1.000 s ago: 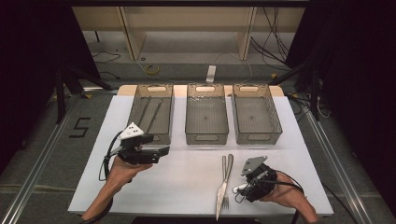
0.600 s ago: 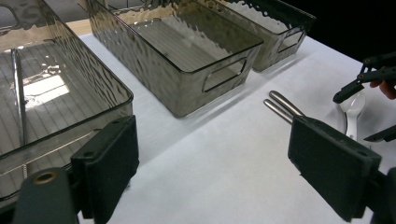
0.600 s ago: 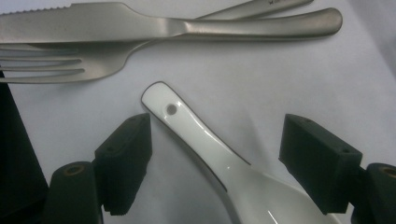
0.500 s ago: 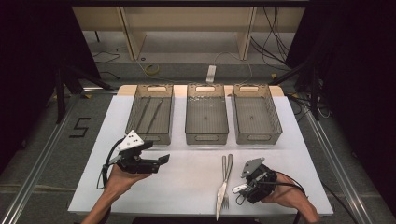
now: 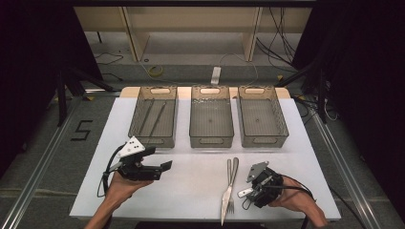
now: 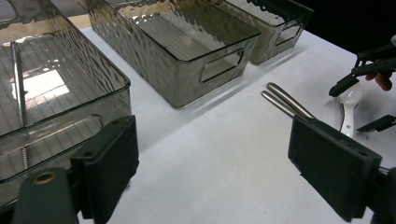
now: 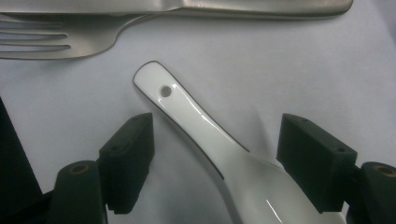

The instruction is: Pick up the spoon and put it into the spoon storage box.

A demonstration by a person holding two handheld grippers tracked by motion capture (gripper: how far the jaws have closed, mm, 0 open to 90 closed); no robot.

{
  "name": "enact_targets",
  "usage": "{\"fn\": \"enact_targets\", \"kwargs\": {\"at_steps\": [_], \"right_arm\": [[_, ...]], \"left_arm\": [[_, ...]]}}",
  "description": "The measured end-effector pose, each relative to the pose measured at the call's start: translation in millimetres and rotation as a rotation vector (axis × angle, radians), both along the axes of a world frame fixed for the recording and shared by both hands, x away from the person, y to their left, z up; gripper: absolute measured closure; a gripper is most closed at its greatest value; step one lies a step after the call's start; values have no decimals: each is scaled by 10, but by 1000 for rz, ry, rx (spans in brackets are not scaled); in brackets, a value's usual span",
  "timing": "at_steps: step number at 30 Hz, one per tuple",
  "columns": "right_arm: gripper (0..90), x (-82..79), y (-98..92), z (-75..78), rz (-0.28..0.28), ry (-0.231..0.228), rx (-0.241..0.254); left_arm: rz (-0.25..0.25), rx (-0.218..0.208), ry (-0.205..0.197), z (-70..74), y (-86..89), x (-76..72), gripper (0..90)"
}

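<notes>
My right gripper (image 7: 215,163) sits low on the tabletop (image 5: 191,191), jaws apart and just now easing inward, straddling the white spoon (image 7: 219,154) without pressing it. The spoon's handle runs toward 11 o'clock in the right gripper view. Beyond it, at 12 o'clock, lie the fork (image 7: 56,37) and knife (image 7: 261,7). My left gripper (image 5: 165,167) hovers open, holding nothing.

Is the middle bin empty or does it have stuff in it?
Empty: the middle bin shows only its bare ribbed floor from above.
</notes>
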State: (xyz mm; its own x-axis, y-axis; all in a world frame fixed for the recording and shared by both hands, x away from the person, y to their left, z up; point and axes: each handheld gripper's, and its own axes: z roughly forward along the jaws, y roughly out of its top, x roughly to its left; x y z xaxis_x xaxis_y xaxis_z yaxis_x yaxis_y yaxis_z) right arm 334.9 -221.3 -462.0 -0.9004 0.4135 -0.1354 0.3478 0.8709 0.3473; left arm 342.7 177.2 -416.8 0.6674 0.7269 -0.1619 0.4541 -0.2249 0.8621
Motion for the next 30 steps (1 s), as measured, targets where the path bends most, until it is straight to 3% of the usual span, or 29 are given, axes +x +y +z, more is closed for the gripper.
{"fn": "enact_targets", "kwargs": {"at_steps": [18, 22, 30], "right_arm": [[414, 32, -3, 17, 11, 17, -16], [454, 68, -15, 15, 14, 35, -7], [586, 106, -11, 24, -7, 116, 6]], "left_arm": [[-24, 19, -13, -10, -48, -57, 155], [-26, 20, -15, -10, -52, -60, 155], [-33, 28, -16, -11, -66, -68, 156]]}}
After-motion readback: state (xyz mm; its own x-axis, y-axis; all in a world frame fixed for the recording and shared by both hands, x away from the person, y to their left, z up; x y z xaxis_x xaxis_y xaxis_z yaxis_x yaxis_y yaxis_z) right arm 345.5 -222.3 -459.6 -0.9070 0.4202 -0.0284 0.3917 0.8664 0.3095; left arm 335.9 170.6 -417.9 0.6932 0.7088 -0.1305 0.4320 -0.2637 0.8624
